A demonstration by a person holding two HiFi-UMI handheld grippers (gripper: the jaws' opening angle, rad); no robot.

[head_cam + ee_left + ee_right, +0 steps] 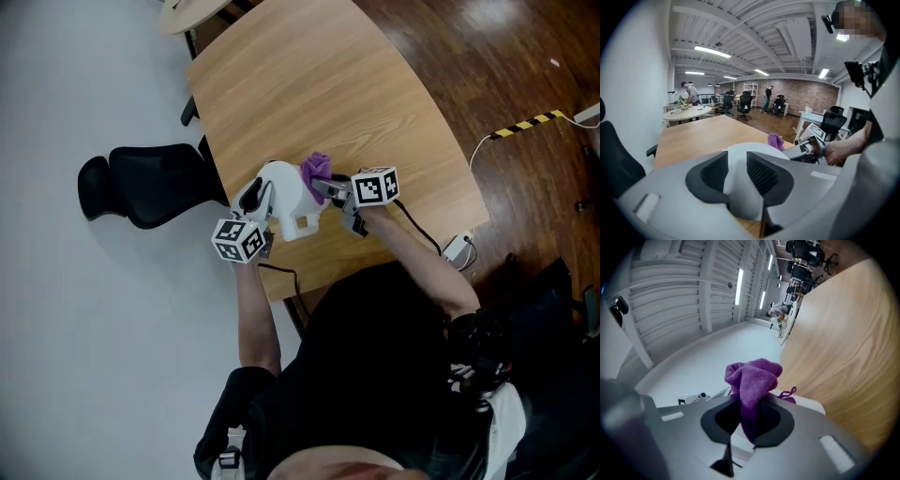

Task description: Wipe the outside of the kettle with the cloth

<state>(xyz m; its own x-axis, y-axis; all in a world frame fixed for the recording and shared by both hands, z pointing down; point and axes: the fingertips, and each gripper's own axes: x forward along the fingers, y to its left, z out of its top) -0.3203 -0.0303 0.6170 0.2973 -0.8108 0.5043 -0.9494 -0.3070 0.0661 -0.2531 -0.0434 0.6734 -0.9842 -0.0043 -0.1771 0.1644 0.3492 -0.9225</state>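
Observation:
A white kettle [286, 202] stands near the front edge of the wooden table [309, 84]. My left gripper [255, 199] is at the kettle's left side. In the left gripper view it [737, 173] is shut, with a white part of the kettle [740, 157] between its dark pads. My right gripper [326, 187] comes in from the right, shut on a bunched purple cloth [317, 169] that rests against the kettle's upper right. In the right gripper view the cloth [754, 376] sticks out from the right gripper [747, 416], with the kettle's white body [808, 405] just behind it.
A black office chair [150, 183] stands left of the table, close to the left gripper. A cable and a white power adapter [459, 246] lie on the floor at the table's right corner. Yellow-black tape [530, 122] marks the wooden floor. Bare tabletop stretches beyond the kettle.

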